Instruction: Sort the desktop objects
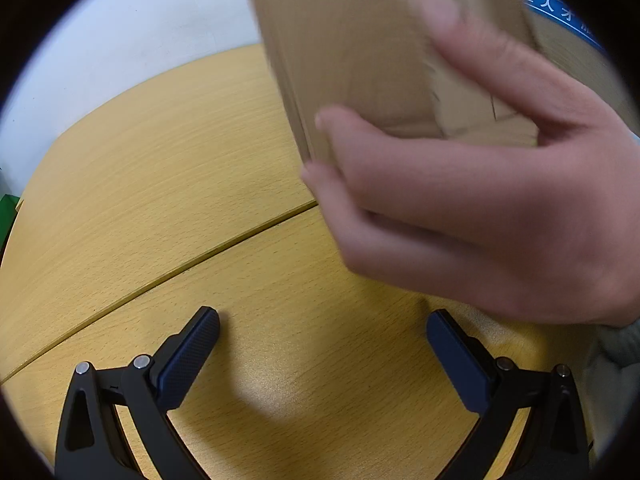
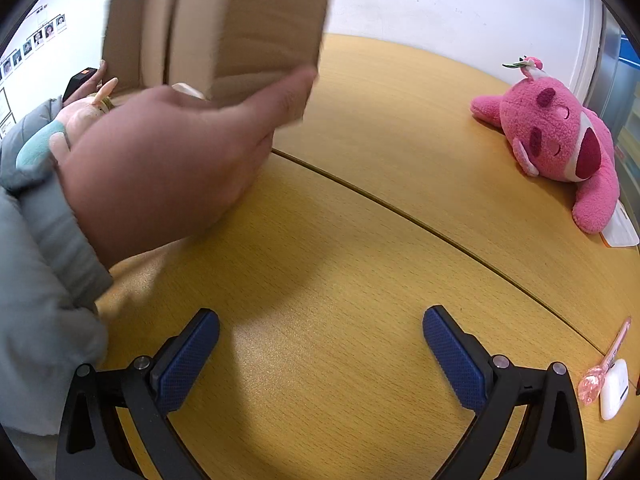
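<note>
A bare hand (image 1: 472,208) holds a brown cardboard box (image 1: 352,52) tilted above the wooden table (image 1: 160,168); the hand (image 2: 160,168) and the box (image 2: 240,20) also show in the right wrist view. My left gripper (image 1: 323,346) is open and empty, low over the table, below the hand. My right gripper (image 2: 321,344) is open and empty over the table (image 2: 340,240). A pink plush bear (image 2: 560,140) lies at the far right. A pale plush toy (image 2: 84,116) sits partly hidden behind the hand.
A pink plastic spoon (image 2: 604,364) and a white earbud case (image 2: 614,390) lie at the right edge. A white card (image 2: 622,232) lies under the bear. A seam (image 2: 420,224) crosses the table. A white wall stands behind.
</note>
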### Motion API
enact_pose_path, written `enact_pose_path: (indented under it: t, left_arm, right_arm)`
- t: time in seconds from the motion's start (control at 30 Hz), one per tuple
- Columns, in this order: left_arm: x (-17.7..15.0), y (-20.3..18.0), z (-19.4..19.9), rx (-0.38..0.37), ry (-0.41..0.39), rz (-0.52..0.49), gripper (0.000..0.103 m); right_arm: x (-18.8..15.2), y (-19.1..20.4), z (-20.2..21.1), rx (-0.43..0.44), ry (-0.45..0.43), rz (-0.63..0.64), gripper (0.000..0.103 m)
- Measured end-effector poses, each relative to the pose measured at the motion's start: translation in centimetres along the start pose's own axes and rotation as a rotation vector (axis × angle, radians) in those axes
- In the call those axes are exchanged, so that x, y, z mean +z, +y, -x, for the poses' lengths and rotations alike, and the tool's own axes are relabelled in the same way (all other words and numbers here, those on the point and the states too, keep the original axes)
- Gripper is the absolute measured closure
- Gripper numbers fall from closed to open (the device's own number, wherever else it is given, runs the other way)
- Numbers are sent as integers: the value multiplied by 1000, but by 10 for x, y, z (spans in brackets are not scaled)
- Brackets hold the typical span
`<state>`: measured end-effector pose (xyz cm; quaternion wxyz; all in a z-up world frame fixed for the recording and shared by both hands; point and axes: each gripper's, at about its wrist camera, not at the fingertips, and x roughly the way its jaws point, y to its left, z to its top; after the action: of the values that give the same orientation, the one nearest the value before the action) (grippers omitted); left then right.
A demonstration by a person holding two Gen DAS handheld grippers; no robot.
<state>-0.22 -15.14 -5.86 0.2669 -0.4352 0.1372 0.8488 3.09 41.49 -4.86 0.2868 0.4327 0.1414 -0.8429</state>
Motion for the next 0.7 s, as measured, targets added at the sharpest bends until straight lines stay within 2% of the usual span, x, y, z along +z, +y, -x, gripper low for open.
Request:
enact_pose_path:
  t: [0.7]
  left_arm:
    - [-1,-5,2,16,0,21,0]
  right_arm:
    - [-3,3,7,-2,-2,1,0]
